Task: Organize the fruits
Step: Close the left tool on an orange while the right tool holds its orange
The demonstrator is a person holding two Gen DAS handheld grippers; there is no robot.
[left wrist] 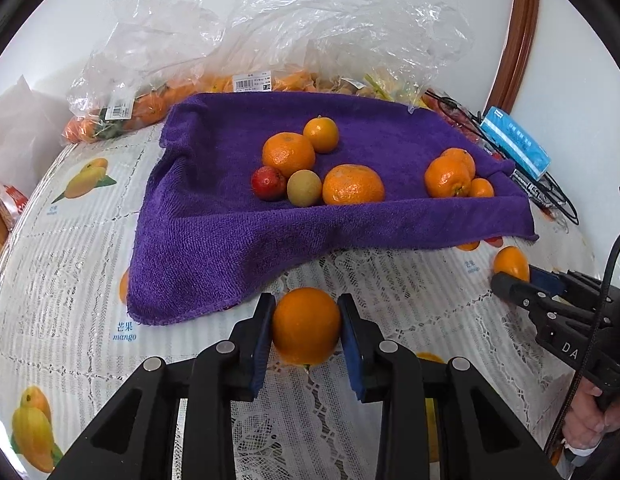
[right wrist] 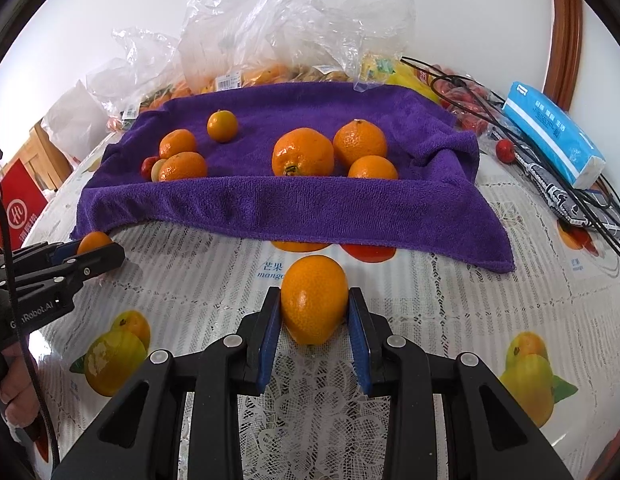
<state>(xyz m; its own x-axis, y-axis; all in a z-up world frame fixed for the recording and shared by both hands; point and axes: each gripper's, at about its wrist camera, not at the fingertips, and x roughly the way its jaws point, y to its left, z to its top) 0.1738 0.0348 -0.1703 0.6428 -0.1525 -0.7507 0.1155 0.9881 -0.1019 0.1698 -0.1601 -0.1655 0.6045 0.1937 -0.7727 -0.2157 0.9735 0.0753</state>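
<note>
My left gripper (left wrist: 306, 308) is shut on a small orange (left wrist: 306, 326) just above the tablecloth, in front of the purple towel (left wrist: 214, 240). To the right, my right gripper (left wrist: 513, 276) is shut on another small orange (left wrist: 509, 262). In the right wrist view that gripper (right wrist: 313, 296) clamps its orange (right wrist: 313, 300) between blue pads, and the left gripper (right wrist: 96, 250) holds its orange (right wrist: 93, 241) at the left. On the towel (right wrist: 310, 208) lie two clusters of fruit: several oranges (left wrist: 288, 154), a red fruit (left wrist: 268, 183) and a greenish fruit (left wrist: 304, 187) together, and three oranges (right wrist: 302, 152) to the right.
Crumpled clear plastic bags (left wrist: 294, 28) with more fruit stand behind the towel against the wall. A blue tissue pack (right wrist: 549, 136), black cables (right wrist: 581, 200) and a small red fruit (right wrist: 505, 150) lie at the right. A red box (right wrist: 20, 208) stands left. The tablecloth (right wrist: 190, 292) carries printed mangoes.
</note>
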